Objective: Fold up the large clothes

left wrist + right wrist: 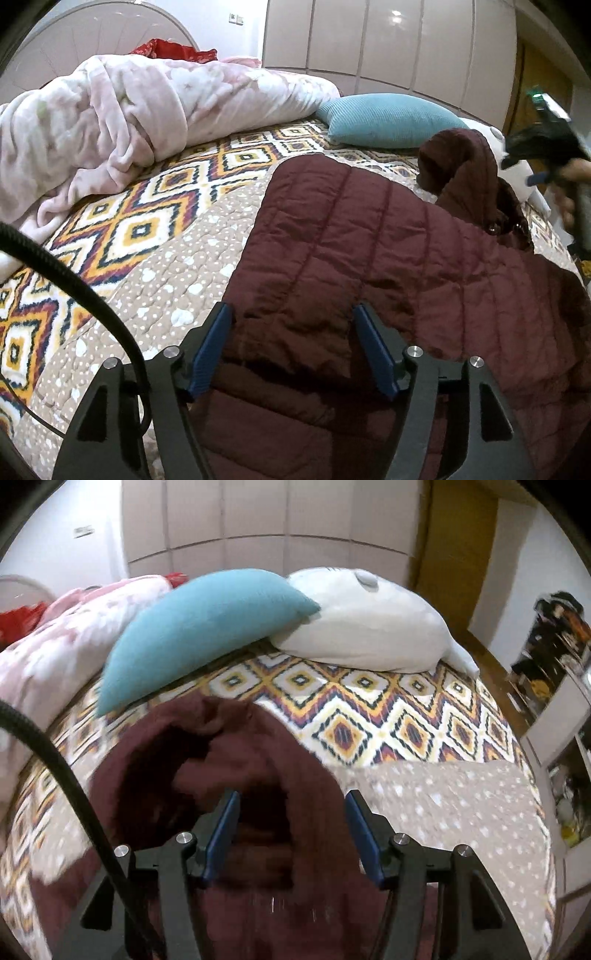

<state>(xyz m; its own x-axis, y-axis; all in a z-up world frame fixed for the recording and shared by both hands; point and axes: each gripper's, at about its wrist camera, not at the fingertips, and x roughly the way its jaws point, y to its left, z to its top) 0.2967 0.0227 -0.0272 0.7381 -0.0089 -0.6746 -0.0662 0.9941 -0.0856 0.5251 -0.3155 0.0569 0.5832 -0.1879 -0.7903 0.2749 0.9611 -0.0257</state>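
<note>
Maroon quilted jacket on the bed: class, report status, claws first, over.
Left claw open above the maroon quilted jacket, gripping nothing. Right claw open over its hood. Teal corduroy cushion lies just beyond the hood.

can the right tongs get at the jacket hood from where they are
Probably yes: the right tongs stand open right over the maroon hood, nothing lies between, and the teal cushion sits further back.

maroon coat [229, 760] motion-blurred, right gripper [546, 147] smeared (edge-cropped), shelf clutter [565, 635] indistinct
</note>
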